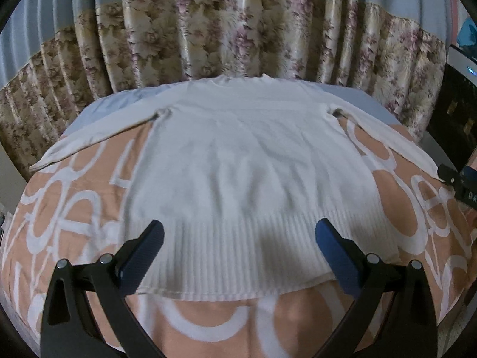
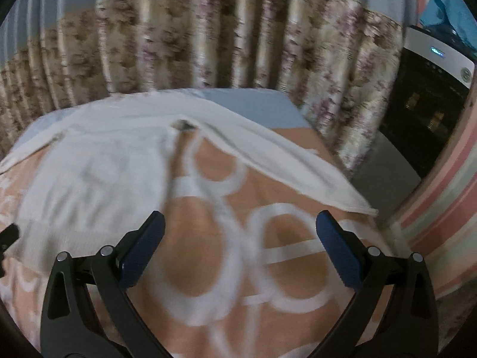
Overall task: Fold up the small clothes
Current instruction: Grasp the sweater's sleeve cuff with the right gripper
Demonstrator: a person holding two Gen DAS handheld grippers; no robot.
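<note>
A white long-sleeved knit sweater (image 1: 247, 164) lies flat on an orange bedcover with white ring patterns (image 1: 298, 313), both sleeves spread outward. My left gripper (image 1: 238, 232) is open and empty, its blue pads above the ribbed hem (image 1: 238, 256). My right gripper (image 2: 238, 223) is open and empty over bare bedcover (image 2: 208, 268), to the right of the sweater's body (image 2: 89, 185); the right sleeve (image 2: 283, 167) lies just beyond it. The right gripper's tip shows at the left wrist view's right edge (image 1: 453, 179).
A floral curtain (image 1: 223, 35) hangs right behind the bed. A black and white appliance (image 2: 429, 95) with a blue cloth (image 2: 453, 12) on top stands at the far right. A striped wall (image 2: 447, 214) borders the bed's right side.
</note>
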